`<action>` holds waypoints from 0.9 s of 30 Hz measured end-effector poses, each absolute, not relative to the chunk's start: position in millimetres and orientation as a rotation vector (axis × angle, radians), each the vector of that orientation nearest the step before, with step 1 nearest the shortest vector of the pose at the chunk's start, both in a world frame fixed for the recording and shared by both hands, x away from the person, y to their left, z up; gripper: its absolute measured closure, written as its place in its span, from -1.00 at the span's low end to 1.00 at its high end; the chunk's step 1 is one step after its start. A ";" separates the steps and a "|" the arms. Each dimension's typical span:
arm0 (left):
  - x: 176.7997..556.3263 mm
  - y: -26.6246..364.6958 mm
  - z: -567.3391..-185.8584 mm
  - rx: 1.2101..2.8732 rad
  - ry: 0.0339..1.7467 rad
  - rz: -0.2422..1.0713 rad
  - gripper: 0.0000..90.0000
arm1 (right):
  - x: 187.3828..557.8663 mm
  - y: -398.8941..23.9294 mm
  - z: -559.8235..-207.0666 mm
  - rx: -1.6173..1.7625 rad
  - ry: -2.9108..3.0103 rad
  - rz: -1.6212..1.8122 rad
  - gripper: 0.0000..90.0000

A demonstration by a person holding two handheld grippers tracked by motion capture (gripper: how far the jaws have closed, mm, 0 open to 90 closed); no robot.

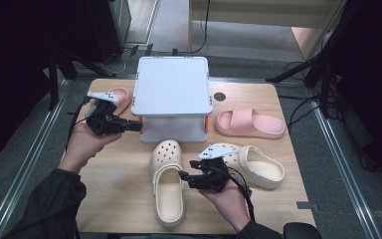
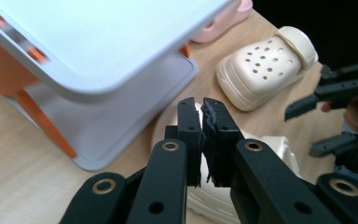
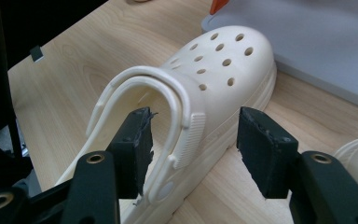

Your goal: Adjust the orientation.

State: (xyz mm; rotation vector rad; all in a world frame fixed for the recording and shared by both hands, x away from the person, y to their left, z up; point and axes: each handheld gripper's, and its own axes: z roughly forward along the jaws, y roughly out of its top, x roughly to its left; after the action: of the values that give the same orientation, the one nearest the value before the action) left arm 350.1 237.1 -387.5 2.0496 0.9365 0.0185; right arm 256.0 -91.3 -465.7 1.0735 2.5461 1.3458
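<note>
Clog between open right tongs, side wall straddled

Pink slide at far left half hidden behind left gripper and white stand. Stand blurred and cut by frame edge in left gripper view. Near clog heel cut off at bottom of right gripper view.

My two grippers, the left gripper and right gripper, are black, with brass-ringed screws and frayed pads. Each carries a pale three-cornered plate and black cable. My sleeves are dark.
</note>
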 end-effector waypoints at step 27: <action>396.7 241.9 -383.6 2.057 0.918 0.102 0.91 | 251.5 -60.0 -504.5 1.172 2.514 1.213 0.19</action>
State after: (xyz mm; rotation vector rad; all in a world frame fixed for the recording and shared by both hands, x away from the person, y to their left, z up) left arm 396.7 241.9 -383.6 2.0571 0.9180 0.1021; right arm 251.5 -60.0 -504.5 1.1719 2.5136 1.2129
